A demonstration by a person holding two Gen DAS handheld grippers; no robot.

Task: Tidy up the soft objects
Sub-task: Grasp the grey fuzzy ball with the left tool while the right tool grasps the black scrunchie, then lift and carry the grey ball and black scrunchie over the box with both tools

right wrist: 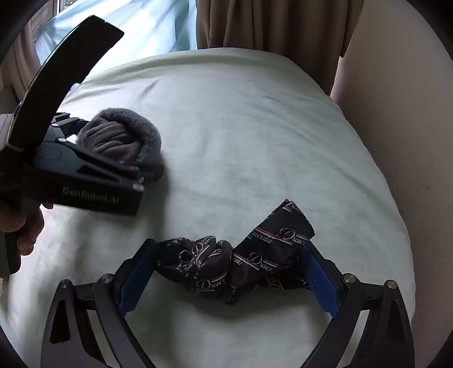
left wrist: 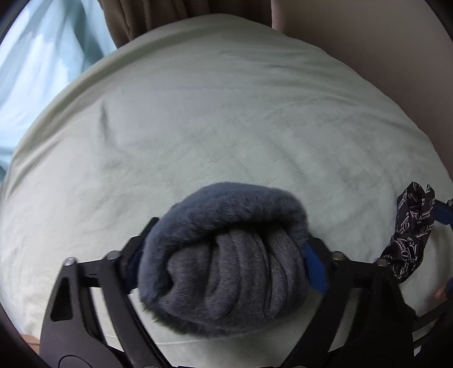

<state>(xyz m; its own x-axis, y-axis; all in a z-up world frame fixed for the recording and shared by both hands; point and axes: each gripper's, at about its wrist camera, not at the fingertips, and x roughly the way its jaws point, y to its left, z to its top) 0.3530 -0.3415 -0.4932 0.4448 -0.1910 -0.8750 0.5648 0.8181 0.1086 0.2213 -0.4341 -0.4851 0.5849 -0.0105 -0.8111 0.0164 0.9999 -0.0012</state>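
Note:
A rolled grey fuzzy sock bundle [left wrist: 223, 260] sits between the fingers of my left gripper [left wrist: 226, 254], which is shut on it just over the pale green bed cover [left wrist: 212, 113]. The bundle also shows in the right wrist view [right wrist: 121, 138], with the left gripper [right wrist: 85, 172] around it. A black patterned cloth with "Dracula" lettering [right wrist: 235, 263] is bunched between the blue pads of my right gripper [right wrist: 229, 271], which is shut on it. The cloth also shows at the right edge of the left wrist view [left wrist: 410, 235].
The bed cover [right wrist: 240, 127] fills both views. Brown curtains [right wrist: 269, 25] hang behind the bed, with a light blue sheer curtain [right wrist: 136, 28] to the left. A beige wall [right wrist: 396, 113] runs along the right side. A hand [right wrist: 25, 226] holds the left gripper.

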